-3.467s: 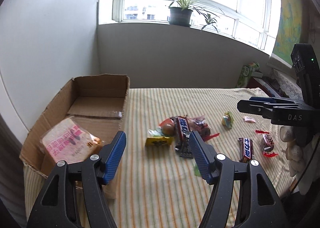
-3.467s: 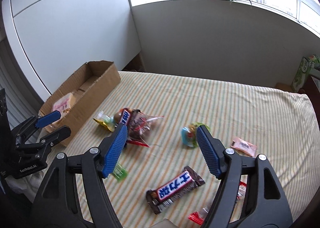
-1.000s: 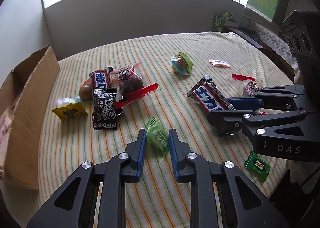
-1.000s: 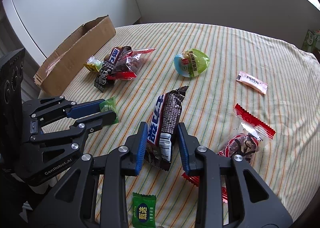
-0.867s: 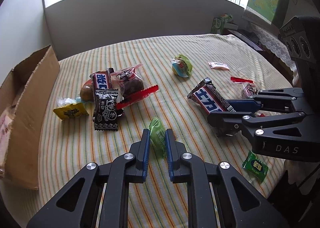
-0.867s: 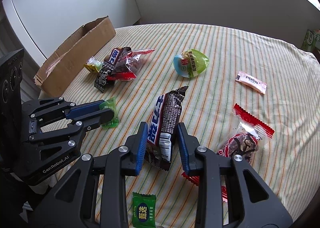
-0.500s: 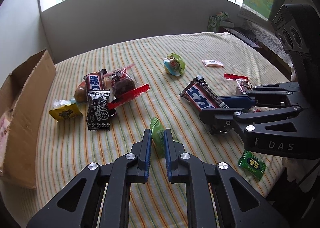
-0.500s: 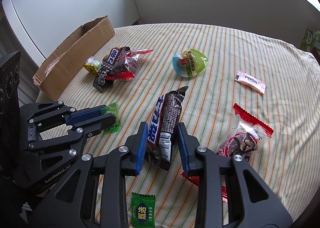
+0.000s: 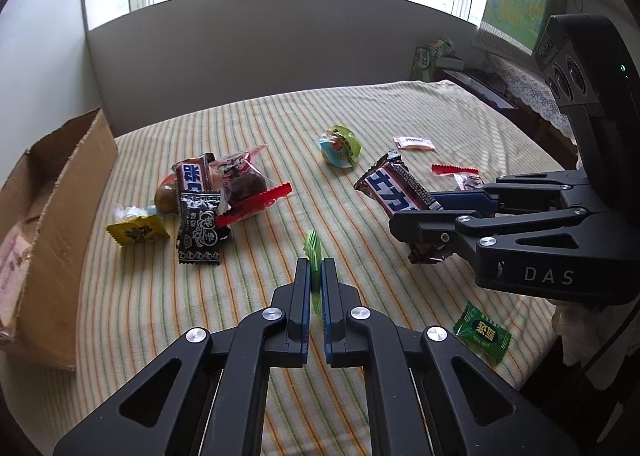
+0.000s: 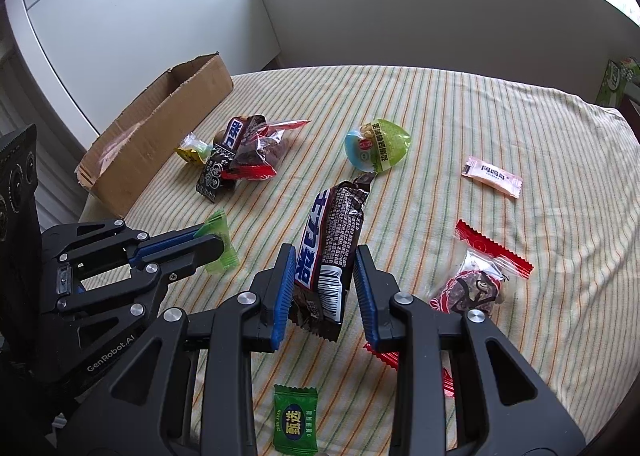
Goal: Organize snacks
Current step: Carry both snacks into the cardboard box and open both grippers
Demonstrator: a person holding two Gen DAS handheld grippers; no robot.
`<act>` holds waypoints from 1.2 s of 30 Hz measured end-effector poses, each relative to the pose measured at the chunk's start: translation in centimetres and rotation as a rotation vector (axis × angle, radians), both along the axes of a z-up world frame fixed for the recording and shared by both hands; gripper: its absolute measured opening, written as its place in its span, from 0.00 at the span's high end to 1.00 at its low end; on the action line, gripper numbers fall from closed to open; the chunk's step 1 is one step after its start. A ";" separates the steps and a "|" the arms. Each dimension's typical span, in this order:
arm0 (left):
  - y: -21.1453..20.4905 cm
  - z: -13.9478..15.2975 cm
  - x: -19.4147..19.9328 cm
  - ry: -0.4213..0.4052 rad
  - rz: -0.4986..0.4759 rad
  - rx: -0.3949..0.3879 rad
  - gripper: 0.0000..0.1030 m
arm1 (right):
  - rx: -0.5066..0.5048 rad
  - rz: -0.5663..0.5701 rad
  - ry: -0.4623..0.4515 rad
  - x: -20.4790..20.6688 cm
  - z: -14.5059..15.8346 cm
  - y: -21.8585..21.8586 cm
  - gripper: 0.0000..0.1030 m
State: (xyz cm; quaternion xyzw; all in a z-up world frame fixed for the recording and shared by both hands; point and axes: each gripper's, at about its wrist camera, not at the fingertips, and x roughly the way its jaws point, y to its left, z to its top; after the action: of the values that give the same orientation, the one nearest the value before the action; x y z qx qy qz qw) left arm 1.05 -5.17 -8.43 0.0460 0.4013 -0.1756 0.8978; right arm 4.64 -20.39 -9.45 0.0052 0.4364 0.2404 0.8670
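**Green candy clamped, both grippers loaded**

The left gripper (image 9: 315,272) has just been closing and is now seen pinched flat on the pale green candy (image 9: 313,252), which is held just above the striped cloth (image 9: 256,128). The chocolate bar (image 10: 330,248) is gripped by the right gripper (image 10: 323,268), its jaws narrowly parted around it. A carry to the cardboard box (image 10: 160,136) at the table's left edge is likely called for next.

The left claw (image 9: 315,276) has just squeezed shut on the light green candy (image 9: 313,252), now pinched edge-on at frame centre, where earlier it lay flat between wider jaws.
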 end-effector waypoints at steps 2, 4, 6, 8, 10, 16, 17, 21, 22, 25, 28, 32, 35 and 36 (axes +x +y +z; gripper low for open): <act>0.5 0.4 0.0 -0.008 0.010 -0.012 0.96 | 0.001 0.003 -0.012 -0.1 0.4 0.4 0.70; 1.1 1.0 -0.1 -0.024 0.027 -0.024 0.96 | 0.005 0.005 -0.024 -0.1 0.8 0.9 0.70; 1.7 1.8 -0.1 -0.047 0.041 -0.033 0.96 | 0.014 0.016 -0.039 -0.2 1.5 1.5 0.70; 2.4 2.6 -0.2 -0.074 0.059 -0.039 0.96 | 0.019 0.030 -0.062 -0.3 2.5 2.4 0.70; 3.4 3.4 -0.2 -0.092 0.080 -0.055 0.96 | 0.027 0.044 -0.086 -0.2 3.5 3.4 0.70; 7.1 5.2 0.1 -0.137 0.158 -0.093 0.96 | 0.035 0.096 -0.138 0.7 5.9 7.1 0.70; 7.8 5.5 0.1 -0.145 0.173 -0.097 0.96 | 0.038 0.110 -0.142 1.0 6.2 7.8 0.70; 10.9 6.2 0.4 -0.173 0.243 -0.111 0.96 | 0.054 0.159 -0.150 2.4 7.2 10.9 0.70; 11.7 6.3 0.5 -0.173 0.261 -0.119 0.96 | 0.060 0.168 -0.151 2.7 7.4 11.7 0.70; 13.8 6.5 0.6 -0.188 0.311 -0.115 0.96 | 0.071 0.202 -0.141 3.8 7.4 14.2 0.70; 15.8 6.6 0.7 -0.194 0.349 -0.117 0.96 | 0.063 0.230 -0.143 4.6 7.5 17.0 0.70; 17.8 6.4 0.9 -0.194 0.384 -0.126 0.96 | 0.071 0.254 -0.129 5.4 7.2 20.1 0.70; 18.9 5.9 1.2 -0.180 0.403 -0.131 0.96 | 0.078 0.259 -0.113 6.2 6.8 21.7 0.70; 19.1 5.7 1.3 -0.174 0.406 -0.132 0.96 | 0.082 0.261 -0.108 6.4 6.6 22.2 0.70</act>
State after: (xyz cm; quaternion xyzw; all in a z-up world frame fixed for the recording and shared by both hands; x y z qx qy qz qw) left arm 2.30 13.96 -2.72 -0.0797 0.3110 -0.0126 0.9470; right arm 11.08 1.83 -2.83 -0.0290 0.3760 0.3685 0.8497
